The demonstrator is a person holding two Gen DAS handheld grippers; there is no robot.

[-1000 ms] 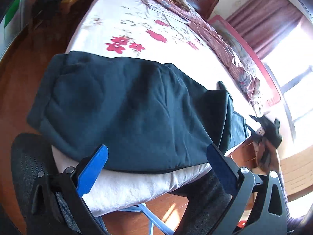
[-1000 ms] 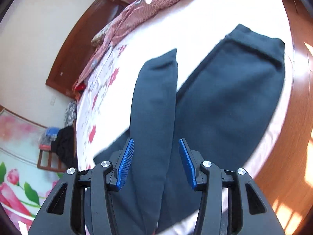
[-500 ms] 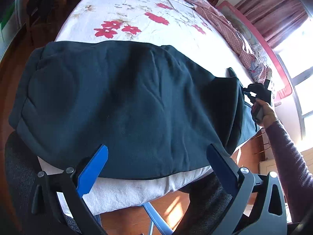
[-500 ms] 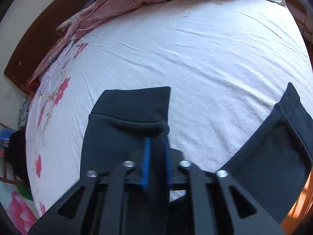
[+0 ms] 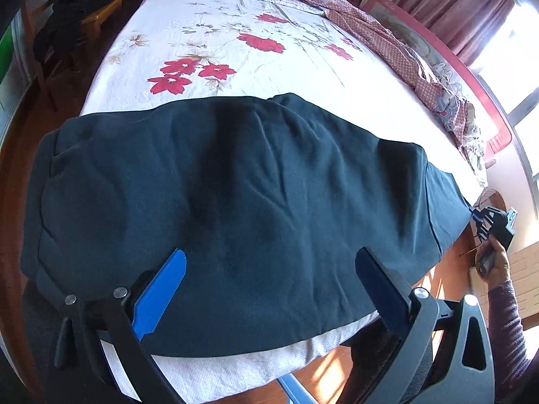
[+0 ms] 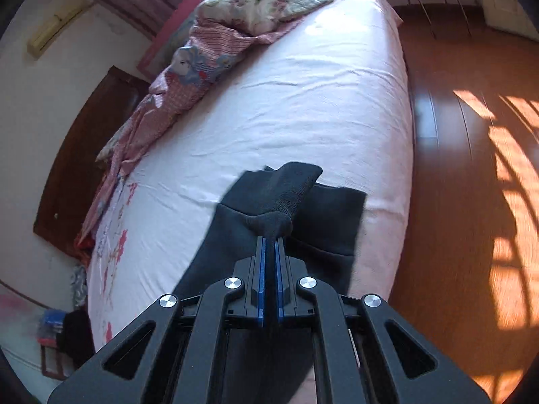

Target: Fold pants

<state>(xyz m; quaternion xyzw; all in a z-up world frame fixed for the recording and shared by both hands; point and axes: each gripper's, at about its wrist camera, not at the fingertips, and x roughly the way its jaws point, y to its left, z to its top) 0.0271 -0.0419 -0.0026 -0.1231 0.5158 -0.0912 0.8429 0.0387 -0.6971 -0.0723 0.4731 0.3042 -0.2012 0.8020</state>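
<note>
Left wrist view: the dark pants (image 5: 235,208) lie spread across the near end of the bed (image 5: 303,84), directly beyond the left gripper (image 5: 269,289). Their lower edge sits close to the mattress edge, with flowered sheet bare beyond. The left gripper hovers with its jaws spread wide, nothing between them. Far right, the right gripper (image 5: 476,217) meets the pants' corner.

Right wrist view: the right gripper (image 6: 269,235) is pressed together, pinching a ribbed cuff (image 6: 286,195) of the pants (image 6: 235,235), lifted off the white sheet. Wooden floor (image 6: 471,168) lies open on the right.
</note>
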